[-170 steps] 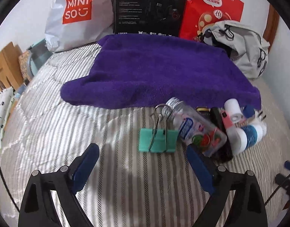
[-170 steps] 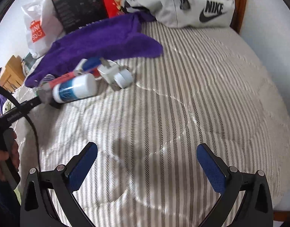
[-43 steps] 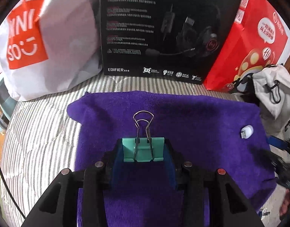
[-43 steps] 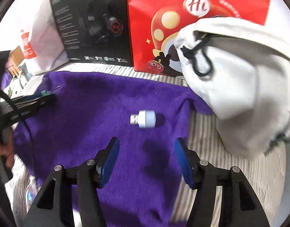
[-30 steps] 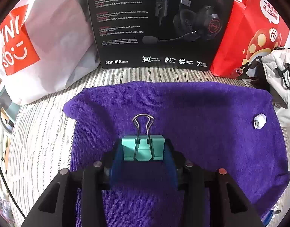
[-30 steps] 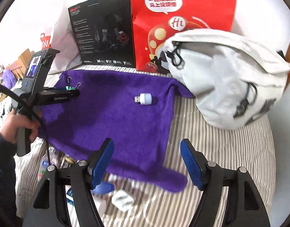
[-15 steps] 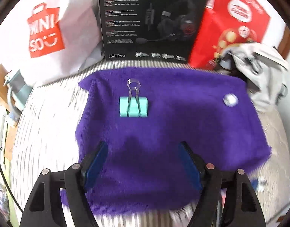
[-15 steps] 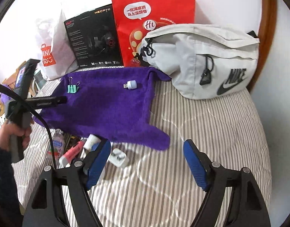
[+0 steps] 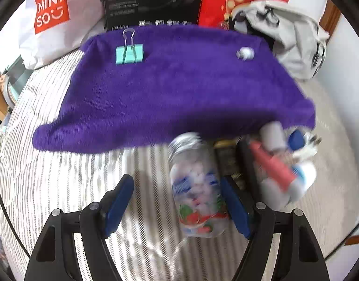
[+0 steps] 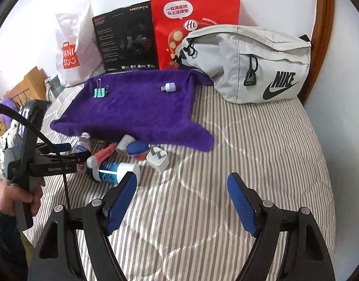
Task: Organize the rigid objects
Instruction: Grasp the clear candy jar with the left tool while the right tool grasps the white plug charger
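- The left gripper [image 9: 177, 207] stands spread wide over the striped bed [image 9: 62, 187], its blue pads either side of the near end of a clear bottle [image 9: 198, 192] lying on its side — whether the right pad touches the bottle is lost in blur.
- The right gripper [image 10: 180, 202] is likewise spread wide and empty above bare bedding, well apart from the objects.
- Just beside the bottle lies the clutter: a pink tube [image 10: 103, 154], a white-and-blue bottle [image 10: 116, 169], a blue-capped jar [image 10: 137, 149] and a white plug adapter [image 10: 158, 158].
- Beyond them, a purple towel [image 10: 142, 110] is spread flat.
- On its far left sits a teal binder clip [image 9: 129, 53], handles pointing away; on its far right, a small white USB plug [image 10: 169, 87] — the two well apart.
- At the back, against the wall: a white bag [image 10: 71, 51], a black box [image 10: 125, 39], a red bag [image 10: 193, 18], a grey pouch [image 10: 254, 63].
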### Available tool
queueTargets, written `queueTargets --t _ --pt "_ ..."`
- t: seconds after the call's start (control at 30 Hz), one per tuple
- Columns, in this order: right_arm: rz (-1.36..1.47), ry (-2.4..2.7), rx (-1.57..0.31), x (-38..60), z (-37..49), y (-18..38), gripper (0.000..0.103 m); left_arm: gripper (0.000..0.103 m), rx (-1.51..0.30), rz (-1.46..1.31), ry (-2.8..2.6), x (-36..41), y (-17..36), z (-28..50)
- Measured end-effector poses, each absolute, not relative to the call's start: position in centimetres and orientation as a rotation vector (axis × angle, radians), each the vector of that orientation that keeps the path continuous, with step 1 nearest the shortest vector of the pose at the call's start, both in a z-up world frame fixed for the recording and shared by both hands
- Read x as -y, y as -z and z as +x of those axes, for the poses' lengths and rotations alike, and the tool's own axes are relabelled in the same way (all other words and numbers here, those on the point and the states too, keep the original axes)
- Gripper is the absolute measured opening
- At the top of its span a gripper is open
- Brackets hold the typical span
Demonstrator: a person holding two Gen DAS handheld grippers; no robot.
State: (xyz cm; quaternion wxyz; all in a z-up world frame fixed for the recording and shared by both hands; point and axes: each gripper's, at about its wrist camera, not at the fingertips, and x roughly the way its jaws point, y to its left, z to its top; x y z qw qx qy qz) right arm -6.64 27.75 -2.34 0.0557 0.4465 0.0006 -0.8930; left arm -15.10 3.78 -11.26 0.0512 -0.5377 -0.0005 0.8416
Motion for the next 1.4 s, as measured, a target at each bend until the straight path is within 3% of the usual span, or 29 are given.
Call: queueTargets --t 0.27,0.57,0.63,0.8,1.03,1.4 --pt "1.362 2.685 0.002 -26.5 -6.1 2.8 0.080 0.075 0.036 -1.568 -2.571 -1.6 10.9 -13.9" --pt "1.386 2.667 -0.047 -25.1 -5.6 3.7 0.082 0.074 -0.277 -1.382 -2.591 -4.0 11.3 -13.2" --pt "1.403 2.664 -0.038 -25.1 -5.8 4.2 0.082 0.060 -0.254 -1.365 -2.569 -4.0 11.3 -13.2" --pt "1.423 2.687 -0.014 -25.7 -6.8 5.7 0.082 0.040 -0.234 -1.335 -2.531 -4.3 11.1 -12.9" --pt "1.398 2.723 0.090 -26.7 -10.3 7.3 0.082 0.040 -0.201 -1.337 -2.540 -4.0 11.1 -12.7" --pt "1.400 2.679 -0.111 -25.0 -13.7 11.5 0.081 0.040 -0.190 -1.349 -2.527 -3.8 11.1 -12.6"
